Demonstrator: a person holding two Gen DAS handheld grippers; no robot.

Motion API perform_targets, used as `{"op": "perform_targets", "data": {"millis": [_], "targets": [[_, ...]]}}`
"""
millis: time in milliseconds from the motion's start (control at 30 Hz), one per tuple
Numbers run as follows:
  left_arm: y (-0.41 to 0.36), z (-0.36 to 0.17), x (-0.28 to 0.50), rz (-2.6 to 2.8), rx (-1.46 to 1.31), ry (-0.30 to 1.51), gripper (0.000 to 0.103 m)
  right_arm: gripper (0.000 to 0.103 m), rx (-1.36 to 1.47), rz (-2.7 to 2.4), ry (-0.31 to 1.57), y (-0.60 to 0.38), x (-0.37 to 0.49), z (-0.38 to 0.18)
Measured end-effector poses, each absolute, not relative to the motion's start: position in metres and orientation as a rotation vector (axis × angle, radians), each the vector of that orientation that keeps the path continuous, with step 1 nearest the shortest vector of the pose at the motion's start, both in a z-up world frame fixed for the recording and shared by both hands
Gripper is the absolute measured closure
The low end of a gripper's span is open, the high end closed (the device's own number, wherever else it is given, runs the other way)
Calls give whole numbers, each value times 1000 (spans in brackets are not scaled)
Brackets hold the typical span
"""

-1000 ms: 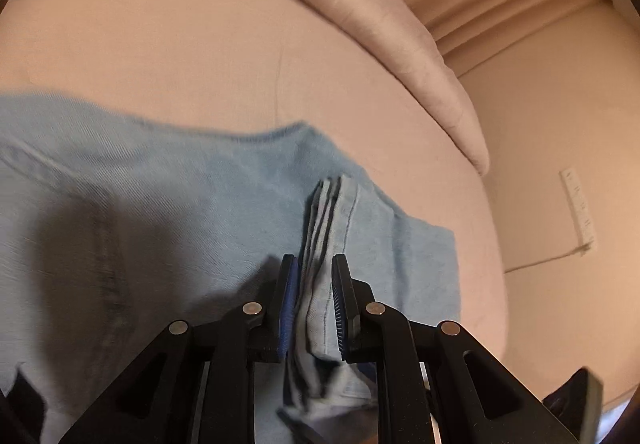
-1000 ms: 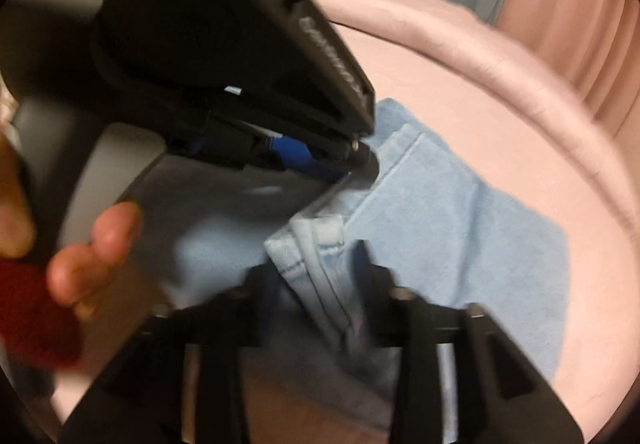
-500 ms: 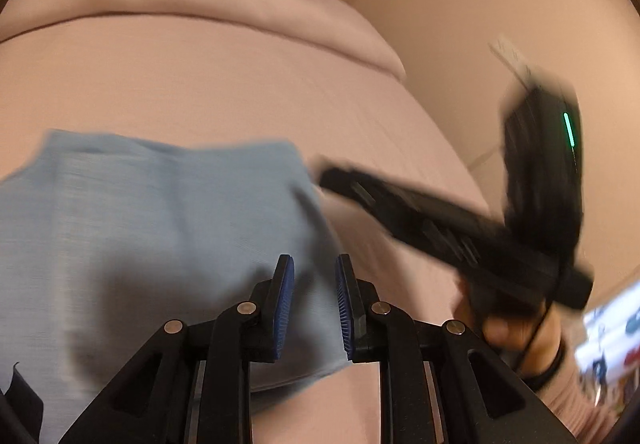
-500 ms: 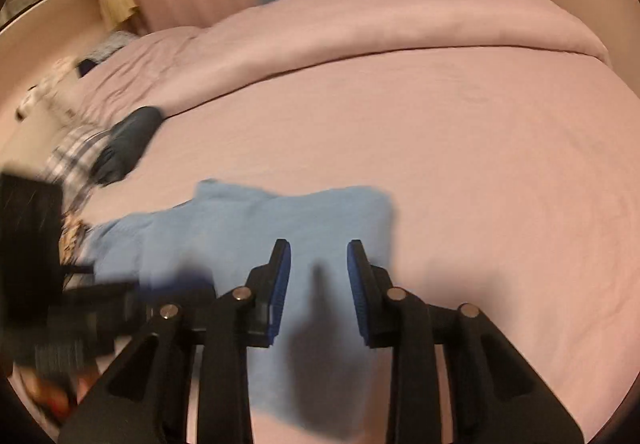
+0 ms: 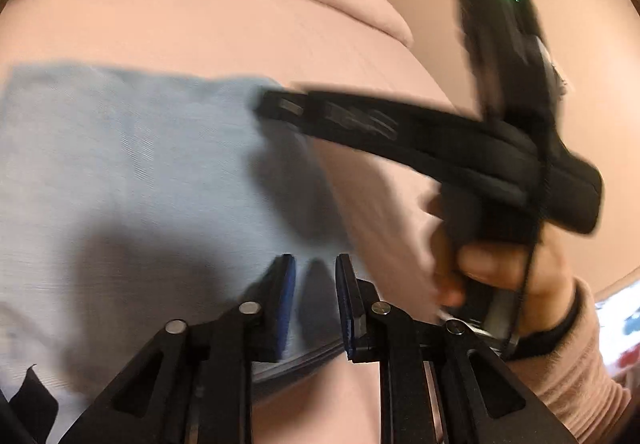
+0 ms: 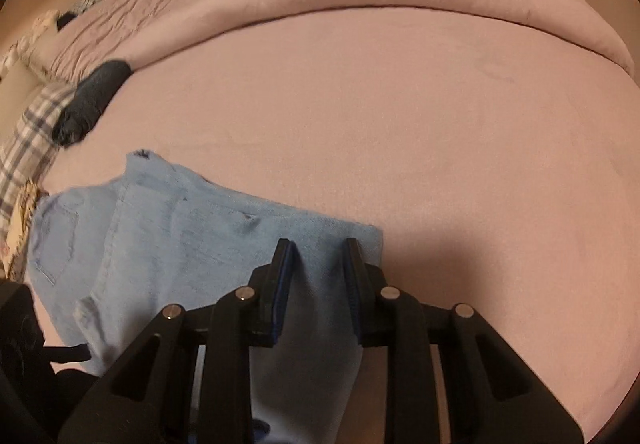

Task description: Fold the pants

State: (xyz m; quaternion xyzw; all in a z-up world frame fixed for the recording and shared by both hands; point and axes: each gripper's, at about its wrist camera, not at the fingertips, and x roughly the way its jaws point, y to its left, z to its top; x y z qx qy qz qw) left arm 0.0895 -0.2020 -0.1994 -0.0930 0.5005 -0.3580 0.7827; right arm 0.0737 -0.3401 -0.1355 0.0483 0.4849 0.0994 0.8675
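Jeans' axis: the folded light-blue jeans point(image 6: 192, 244) lie near the bed's point(image 6: 400, 116) front-left edge, long axis running from the pocket end at left toward the right gripper.
Left gripper point(image 5: 315, 302): jaws a narrow gap apart, nothing pinched, hovering over the jeans' point(image 5: 132, 180) near edge.
Right gripper point(image 6: 317, 284): jaws slightly spread, empty, above the folded edge; in the left view a hand point(image 5: 500, 264) carries it.
Jeans' look: flat stacked layers, back pocket showing, frayed hem at the far corner.
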Motion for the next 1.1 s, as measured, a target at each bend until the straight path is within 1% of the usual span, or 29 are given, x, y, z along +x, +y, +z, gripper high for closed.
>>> {"op": "perform_targets", "data": {"millis": [67,167,200,233,267,333,400,467,500,567,600,633,667,700,767,900,967,1000,1033,1100], "targets": [[-183,-186,84,-729,-171,1012,85,74,115,204,972,-335,60,-124],[-152,-184,84,-620,-163,973,83,73,120,230,931,-334,26,-112],[-146,-187,86,-588,-160,979,74,73,113,233,930,-331,16,-111],[-139,-195,89,-550,-163,1000,69,73,102,242,935,-327,3,-111],[-132,-204,93,-529,-182,1018,69,73,93,250,941,-324,-4,-113],[-124,-213,94,-549,-230,999,69,73,36,250,979,-312,-24,-126],[-128,-212,93,-537,-192,997,69,71,-25,241,1031,-297,-27,-149],[-132,-207,92,-523,-157,1009,69,69,-120,212,938,-287,-38,-154],[-143,-202,94,-519,-159,1016,69,69,-139,202,934,-284,-39,-155],[-141,-194,92,-514,-187,1015,69,69,-126,178,957,-283,-36,-150],[-141,-191,85,-505,-193,998,67,68,-101,170,976,-285,-36,-145],[-137,-187,79,-492,-190,978,59,67,-75,172,982,-286,-36,-141],[-129,-182,70,-466,-186,958,54,65,-45,183,978,-288,-40,-136],[-120,-179,64,-448,-191,943,49,60,-26,199,960,-287,-47,-129],[-104,-172,53,-438,-220,917,48,56,-30,213,935,-278,-56,-120],[-82,-162,38,-382,-215,886,45,56,-9,267,911,-259,-69,-111],[-71,-156,31,-354,-221,871,40,55,5,304,898,-245,-76,-104],[-70,-155,32,-335,-228,867,33,54,10,319,893,-239,-77,-101],[-58,-154,27,-324,-242,858,31,53,16,334,890,-230,-76,-101],[-40,-154,23,-304,-280,840,31,52,28,378,888,-213,-76,-97]]}}
